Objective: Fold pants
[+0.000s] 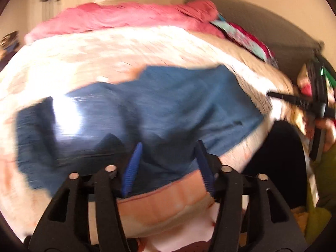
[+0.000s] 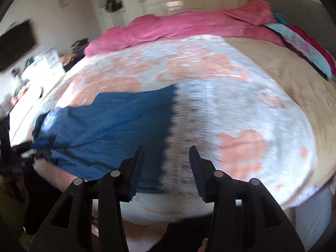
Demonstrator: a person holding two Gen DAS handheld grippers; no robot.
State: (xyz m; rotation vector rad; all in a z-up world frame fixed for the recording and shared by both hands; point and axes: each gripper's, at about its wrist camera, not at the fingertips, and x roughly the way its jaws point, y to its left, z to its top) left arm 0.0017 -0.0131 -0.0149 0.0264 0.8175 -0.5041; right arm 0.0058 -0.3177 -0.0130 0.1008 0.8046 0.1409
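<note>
The blue pants lie spread flat on the bed, close to its near edge and toward its left side, on a white cover with orange patches. The left claw hangs above the near edge of the pants with its jaws apart and nothing between them. The right claw is open too and empty, over the cover just past the right end of the pants.

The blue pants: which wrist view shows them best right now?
The left wrist view: the blue pants fill its middle, nearly the whole garment visible, though blurred with a glare patch. The right wrist view shows only part, at left, their right edge near the tool's fingers.
</note>
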